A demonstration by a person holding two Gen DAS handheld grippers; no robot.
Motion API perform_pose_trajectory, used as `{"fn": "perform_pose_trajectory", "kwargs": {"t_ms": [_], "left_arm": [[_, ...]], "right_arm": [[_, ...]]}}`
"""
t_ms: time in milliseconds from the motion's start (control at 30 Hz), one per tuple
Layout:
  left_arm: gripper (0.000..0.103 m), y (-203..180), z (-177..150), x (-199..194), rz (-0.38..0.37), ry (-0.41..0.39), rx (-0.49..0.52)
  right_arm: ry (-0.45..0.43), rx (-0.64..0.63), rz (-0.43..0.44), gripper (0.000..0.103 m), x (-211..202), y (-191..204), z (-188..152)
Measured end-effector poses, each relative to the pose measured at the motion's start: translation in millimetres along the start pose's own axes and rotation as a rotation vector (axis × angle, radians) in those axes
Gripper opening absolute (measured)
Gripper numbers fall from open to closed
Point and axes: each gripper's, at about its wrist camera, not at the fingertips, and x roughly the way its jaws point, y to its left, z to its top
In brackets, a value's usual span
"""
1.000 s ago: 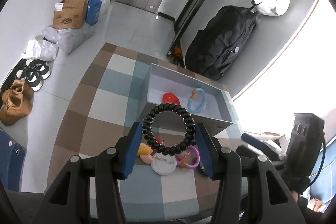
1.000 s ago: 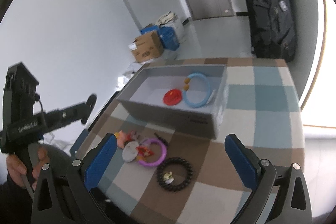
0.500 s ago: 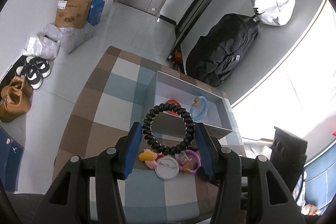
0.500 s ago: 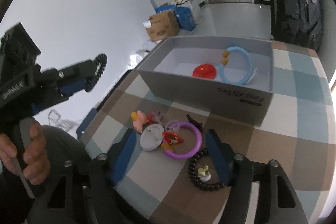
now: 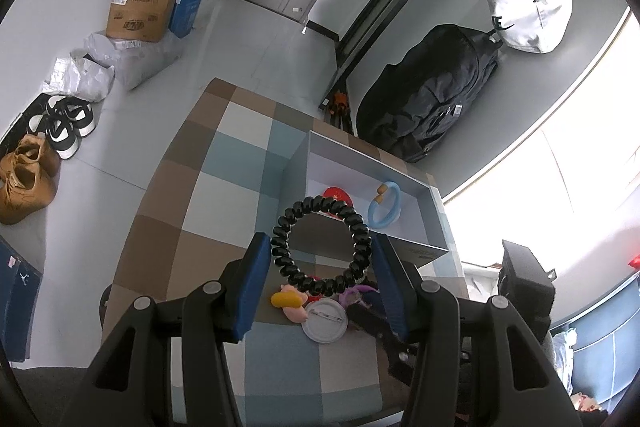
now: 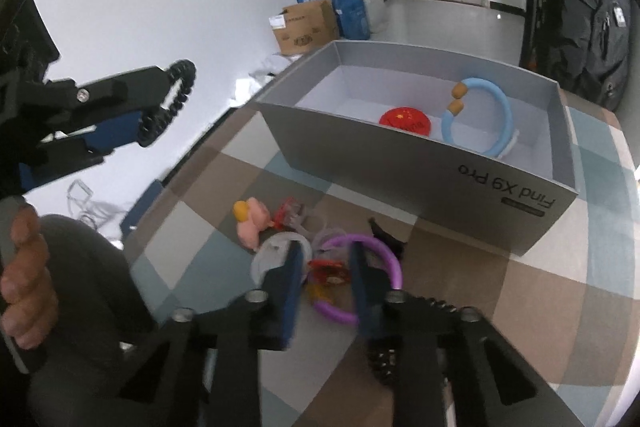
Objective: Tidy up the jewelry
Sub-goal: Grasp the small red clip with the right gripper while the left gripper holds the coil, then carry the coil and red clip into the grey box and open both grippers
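Observation:
My left gripper is shut on a black spiral hair tie and holds it in the air above the table, short of the grey box. It also shows in the right wrist view. The box holds a red badge and a light blue bracelet. My right gripper hangs low over a pile: a red ornament, a purple bracelet, a white badge and a pink-yellow charm. Its jaws are narrowed around the red ornament; contact is unclear.
The checked tablecloth covers the table. A black beaded bracelet lies partly hidden under my right gripper. A black bag, cardboard boxes and shoes are on the floor beyond the table.
My right gripper has dropped toward the pile and its jaws have closed in from wide open. My left gripper has risen slightly with the hair tie.

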Motion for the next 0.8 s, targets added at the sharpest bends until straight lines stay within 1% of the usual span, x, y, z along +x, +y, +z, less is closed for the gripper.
{"fn": "perform_pose_trajectory", "kwargs": {"t_ms": [100, 333, 700, 800], "left_arm": [[0.046, -2.2, -0.6, 0.1, 0.004, 0.001, 0.011], [0.046, -6.0, -2.3, 0.9, 0.022, 0.002, 0.037], [0.046, -17.4, -4.3, 4.1, 0.073, -0.008, 0.085], [0.046, -22.0, -6.7, 4.2, 0.088, -0.009, 0.1]], "right_arm": [[-0.012, 0.016, 0.002, 0.017, -3.0, -4.1, 0.2], [-0.044, 0.043, 0.01, 0.017, -13.0, -10.1, 3.3], [-0.106, 0.07, 0.041, 0.016, -32.1, -10.7, 7.3], [-0.138, 0.08, 0.055, 0.016, -42.9, -12.6, 8.8]]}}
